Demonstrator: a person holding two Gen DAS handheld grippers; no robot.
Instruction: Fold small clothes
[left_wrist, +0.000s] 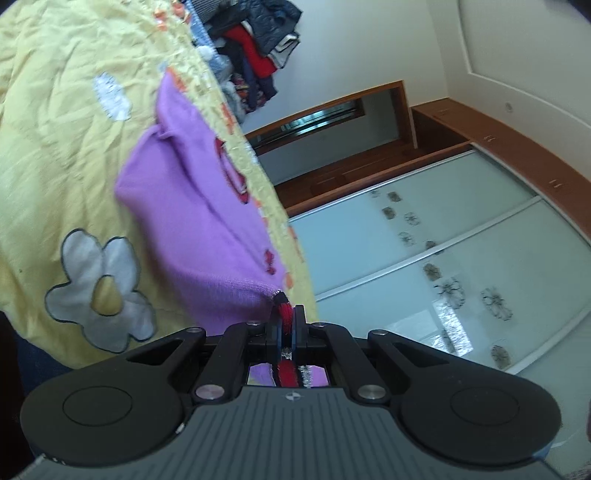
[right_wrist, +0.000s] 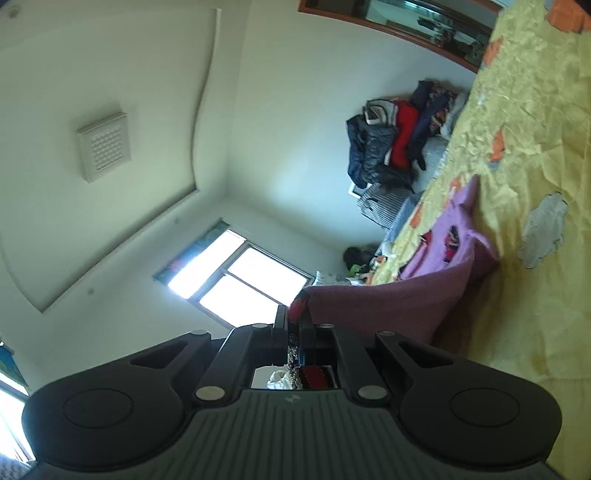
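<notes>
the left gripper (left_wrist: 287, 314) is clamping its jaws nearly closed on the red-and-black trimmed corner of a purple top (left_wrist: 195, 195). from that pinched corner the top is stretching away ahead of the fingers, up and to the left in the left wrist view, and is draping down onto a yellow quilt (left_wrist: 55, 110) with white flower patches. the far end of the top, with its red markings, is lying flat on the quilt, while the near end is hanging lifted off it at the fingertips.

the right gripper (right_wrist: 294, 314) is likewise pinching almost closed on another red-trimmed corner of the top (right_wrist: 391, 306). in the right wrist view the cloth is running from the fingertips off to the right, its shaded side facing the camera, and is meeting the quilt (right_wrist: 524, 129) further on, where the paler purple part is resting.

so the top is hanging between the two grippers by two corners, with the rest trailing on the quilt in front of both.

a pile of dark and red clothes (right_wrist: 391, 144) is sitting at the far end of the bed, well apart from the top. a window (right_wrist: 236, 280) is glowing bright behind the right gripper, and a wardrobe (left_wrist: 443, 258) with pale sliding doors is standing beyond the left one.
</notes>
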